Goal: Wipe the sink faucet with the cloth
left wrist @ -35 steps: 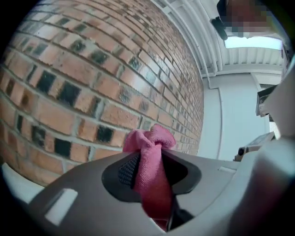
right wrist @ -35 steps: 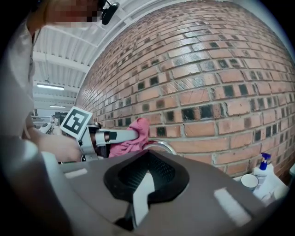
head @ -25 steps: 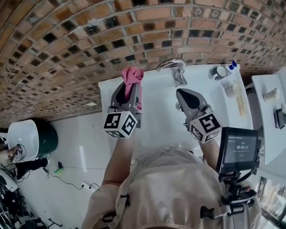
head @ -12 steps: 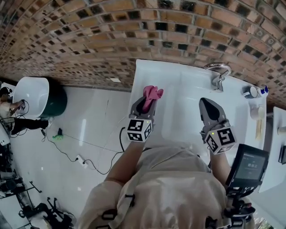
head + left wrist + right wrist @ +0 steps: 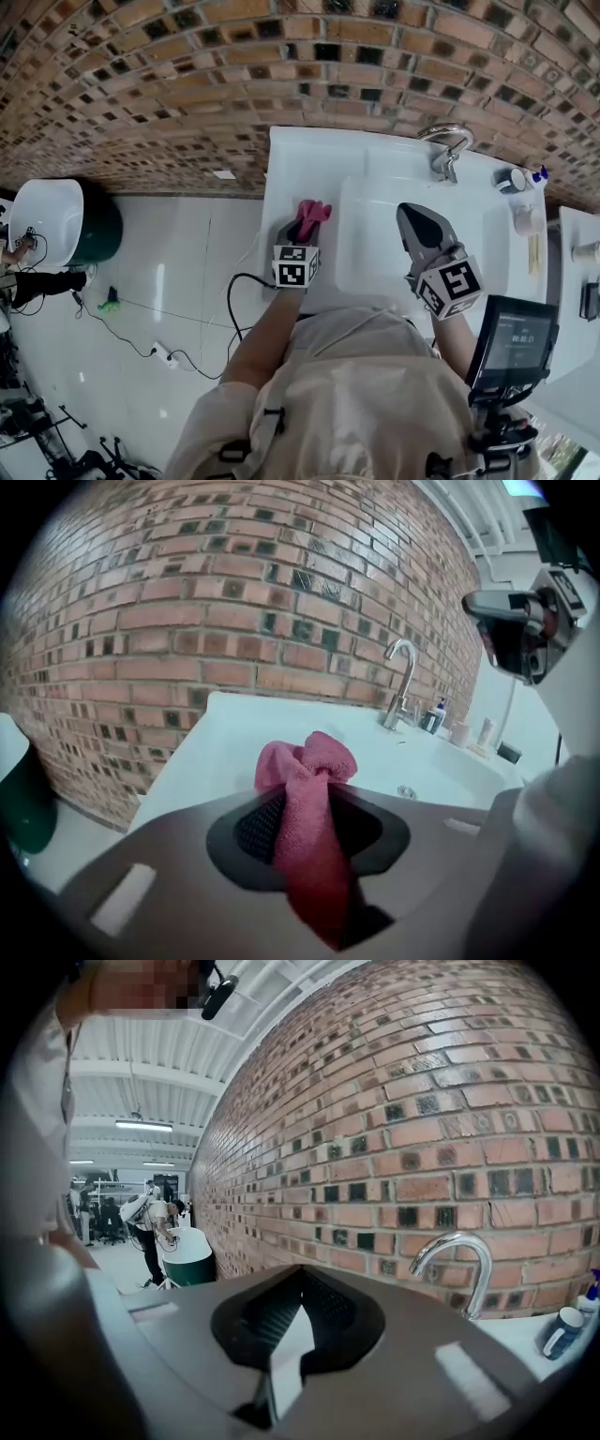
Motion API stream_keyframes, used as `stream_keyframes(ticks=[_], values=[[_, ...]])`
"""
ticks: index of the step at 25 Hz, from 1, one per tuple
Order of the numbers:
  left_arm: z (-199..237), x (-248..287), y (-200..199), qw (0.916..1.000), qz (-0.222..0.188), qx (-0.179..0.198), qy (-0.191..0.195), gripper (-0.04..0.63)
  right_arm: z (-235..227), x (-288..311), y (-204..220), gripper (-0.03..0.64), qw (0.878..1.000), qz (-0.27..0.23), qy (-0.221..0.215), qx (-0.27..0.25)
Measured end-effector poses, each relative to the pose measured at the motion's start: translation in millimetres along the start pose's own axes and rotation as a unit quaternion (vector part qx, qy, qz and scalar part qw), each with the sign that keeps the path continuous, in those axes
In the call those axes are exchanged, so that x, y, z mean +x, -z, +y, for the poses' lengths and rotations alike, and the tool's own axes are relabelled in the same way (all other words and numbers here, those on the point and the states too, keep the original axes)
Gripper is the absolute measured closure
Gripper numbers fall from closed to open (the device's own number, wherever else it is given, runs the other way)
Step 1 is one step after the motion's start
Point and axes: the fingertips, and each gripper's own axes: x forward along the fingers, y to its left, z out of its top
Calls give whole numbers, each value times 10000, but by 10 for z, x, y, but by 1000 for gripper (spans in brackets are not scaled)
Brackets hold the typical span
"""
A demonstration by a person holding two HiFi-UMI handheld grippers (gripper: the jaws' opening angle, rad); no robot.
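A pink cloth (image 5: 313,212) bunches out of my left gripper (image 5: 302,228), which is shut on it over the left rim of the white sink (image 5: 375,246). In the left gripper view the cloth (image 5: 314,785) hangs between the jaws, with the chrome faucet (image 5: 401,682) far off to the right. The faucet (image 5: 448,142) stands at the back of the basin. My right gripper (image 5: 413,212) hovers over the basin in front of the faucet, shut, its tips together and nothing in them. In the right gripper view the faucet (image 5: 459,1265) arches at the right against the brick wall.
A cup (image 5: 514,178), a blue-capped bottle (image 5: 538,174) and other small items stand on the counter right of the faucet. Brick wall (image 5: 281,66) backs the sink. A white and green bin (image 5: 58,225) and cables lie on the floor at left. A screen device (image 5: 511,345) hangs at the person's right side.
My left gripper has come down and back with the cloth, from beside the faucet to the sink's left rim. The right gripper has drawn back from the faucet.
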Motion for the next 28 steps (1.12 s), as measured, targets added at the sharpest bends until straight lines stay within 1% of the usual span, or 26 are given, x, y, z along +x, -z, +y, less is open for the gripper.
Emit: stream_keyframes(ticks=[3,5,7,8,10,12,15,17,20,22,23,25,27,28], values=[[49,39,147,9997,109,217,-88,474,-37,-33,-11,626,9999,-4,131,-57],[16,67,182,9990,143,419,7,465,-74,-46,-45,626,9996,-69,258,-96],[-16,62,180,9988,162,444,101,449,-76,-39,-66,626,9994,-126,311,-84],[-21,39,162,9989,154,427,119,424,-64,-30,-69,626,9994,-141,308,-67],[-20,-33,74,9990,55,432,138,399,-29,-9,-72,626,9995,-174,271,-48],[-26,-129,-101,9982,-148,559,153,388,3,13,-76,626,9995,-221,246,-27],[-51,-318,-460,9936,-495,1008,102,387,61,35,-108,626,9991,-348,233,-32],[-113,-461,-751,9887,-787,1267,144,387,115,61,-135,626,9990,-398,194,-60],[-227,-700,-1309,9779,-1440,1500,231,389,192,115,-202,626,9986,-507,139,-110],[-316,-869,-1671,9677,-1858,1687,243,400,241,136,-265,626,9979,-606,105,-181],[-367,-951,-1822,9625,-2030,1781,257,417,265,143,-291,626,9977,-638,86,-227],[-470,-1095,-2051,9538,-2317,1890,310,511,297,151,-332,626,9972,-674,60,-314],[-551,-1187,-2174,9502,-2480,1842,402,594,318,141,-374,626,9967,-706,48,-396],[-576,-1217,-2203,9502,-2507,1794,457,594,335,134,-397,626,9964,-728,39,-433]])
